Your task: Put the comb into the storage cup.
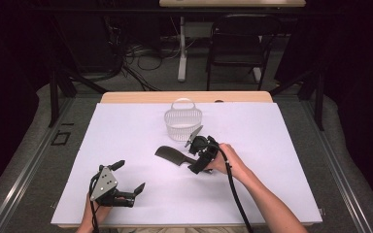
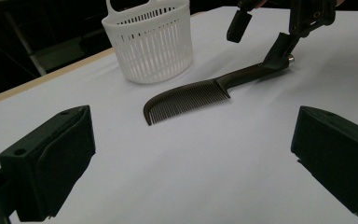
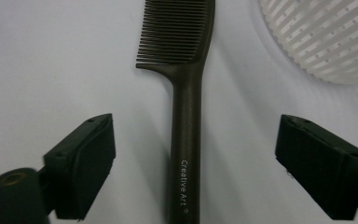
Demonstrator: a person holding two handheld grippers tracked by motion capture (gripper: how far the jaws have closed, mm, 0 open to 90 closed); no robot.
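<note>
Fine-toothed dark comb (image 3: pixel 185 116), slatted white basket (image 1: pixel 183 121)

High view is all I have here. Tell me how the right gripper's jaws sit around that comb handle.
Observer: In the right gripper view the right gripper is open, and the comb handle runs straight up the middle of the gap, touching neither jaw.
Operator: Say which way the teeth face.
Observer: In the left gripper view the teeth point toward the left gripper, away from the white basket.
Operator: Read me any marking on it.
Observer: The handle carries white print, "Creative Art".
Operator: Report the left gripper.
Observer: Open, with bare white table cover between its jaws; the comb lies beyond them.
</note>
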